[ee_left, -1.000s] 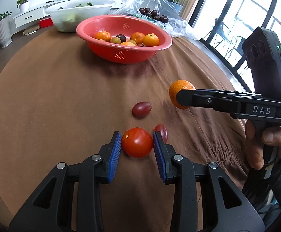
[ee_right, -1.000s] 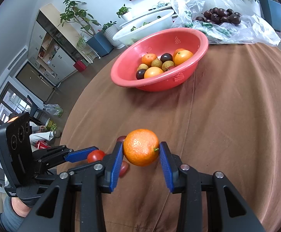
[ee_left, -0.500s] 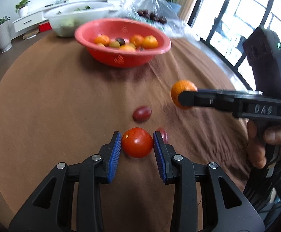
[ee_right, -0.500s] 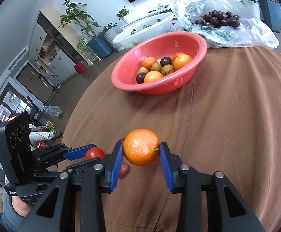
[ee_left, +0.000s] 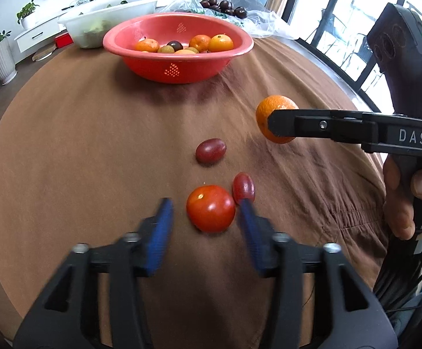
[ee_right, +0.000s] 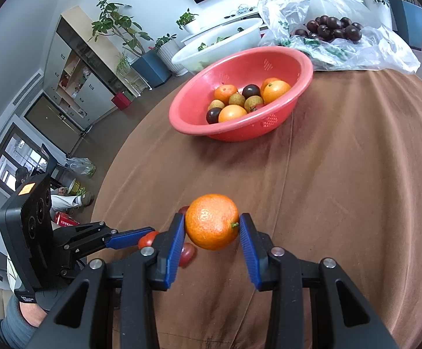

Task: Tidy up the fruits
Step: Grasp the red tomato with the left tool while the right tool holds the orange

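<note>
A: Left tongs (ee_left: 205, 221) opening, tomato (ee_left: 210, 212) loose between them on the counter (ee_left: 80, 145)?
B: Yes. Right tongs (ee_right: 212, 242) clamp the mandarin (ee_right: 212, 221). The tomato may roll.

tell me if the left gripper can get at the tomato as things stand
Probably yes. The tomato sits on the brown cloth between the opening jaws of the left gripper, pads off it; only a grape crowds the far side.

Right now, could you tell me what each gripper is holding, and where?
The right gripper clamps the mandarin across its sides. The left gripper is opening; tomato released.
</note>
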`<act>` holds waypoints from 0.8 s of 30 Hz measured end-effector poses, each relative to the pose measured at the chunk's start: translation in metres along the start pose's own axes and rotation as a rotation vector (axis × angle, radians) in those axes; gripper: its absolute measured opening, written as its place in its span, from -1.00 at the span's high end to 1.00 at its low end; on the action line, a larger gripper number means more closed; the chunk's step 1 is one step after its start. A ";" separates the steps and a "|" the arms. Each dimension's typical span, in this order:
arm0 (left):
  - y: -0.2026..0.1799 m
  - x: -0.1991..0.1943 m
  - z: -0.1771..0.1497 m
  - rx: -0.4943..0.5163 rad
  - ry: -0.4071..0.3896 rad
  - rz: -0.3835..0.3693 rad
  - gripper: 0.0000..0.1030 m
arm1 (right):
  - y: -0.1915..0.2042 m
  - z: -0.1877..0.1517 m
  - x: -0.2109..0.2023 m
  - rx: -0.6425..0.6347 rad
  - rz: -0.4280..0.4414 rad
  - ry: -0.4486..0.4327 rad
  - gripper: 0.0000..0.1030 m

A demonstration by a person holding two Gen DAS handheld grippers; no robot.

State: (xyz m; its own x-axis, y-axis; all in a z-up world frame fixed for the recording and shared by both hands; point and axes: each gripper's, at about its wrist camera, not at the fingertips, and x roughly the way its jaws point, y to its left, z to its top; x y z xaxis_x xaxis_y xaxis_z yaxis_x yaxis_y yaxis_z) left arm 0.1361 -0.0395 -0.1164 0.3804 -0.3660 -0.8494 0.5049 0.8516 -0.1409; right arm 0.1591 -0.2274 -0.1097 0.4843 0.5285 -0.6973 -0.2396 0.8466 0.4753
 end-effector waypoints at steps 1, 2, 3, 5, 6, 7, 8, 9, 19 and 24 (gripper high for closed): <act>0.002 0.001 0.000 -0.004 -0.003 -0.002 -0.02 | 0.000 0.000 0.000 0.002 0.000 0.000 0.21; 0.003 0.000 0.000 -0.009 -0.009 -0.002 -0.02 | -0.001 0.001 0.000 0.003 0.001 0.000 0.21; 0.004 -0.001 0.001 -0.013 -0.018 -0.006 -0.02 | 0.000 0.001 0.000 0.001 0.001 -0.001 0.21; 0.005 0.000 0.002 -0.019 -0.020 -0.010 -0.01 | -0.001 0.001 0.000 -0.001 0.000 0.001 0.21; 0.005 0.001 0.002 -0.018 -0.017 -0.011 0.09 | -0.002 0.002 0.001 -0.002 0.000 0.002 0.21; 0.005 0.002 0.002 -0.015 -0.013 -0.018 0.22 | -0.002 0.002 0.000 -0.003 -0.001 0.002 0.21; 0.004 0.003 0.003 -0.012 -0.012 -0.022 0.24 | -0.002 0.001 0.000 -0.002 0.000 0.001 0.21; 0.004 0.003 0.003 -0.009 -0.013 -0.020 0.30 | -0.002 0.002 0.000 -0.002 0.000 0.000 0.21; 0.008 -0.002 0.003 -0.029 -0.041 -0.044 0.38 | 0.000 0.002 -0.001 -0.003 0.000 -0.002 0.21; 0.012 -0.011 0.006 -0.041 -0.065 -0.041 0.38 | 0.001 0.002 -0.003 -0.003 -0.003 -0.007 0.21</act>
State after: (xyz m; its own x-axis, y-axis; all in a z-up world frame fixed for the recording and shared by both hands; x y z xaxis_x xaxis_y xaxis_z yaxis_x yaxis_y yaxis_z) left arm 0.1424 -0.0273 -0.1061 0.4105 -0.4235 -0.8076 0.4893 0.8496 -0.1968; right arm 0.1593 -0.2287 -0.1057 0.4905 0.5256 -0.6950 -0.2411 0.8483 0.4714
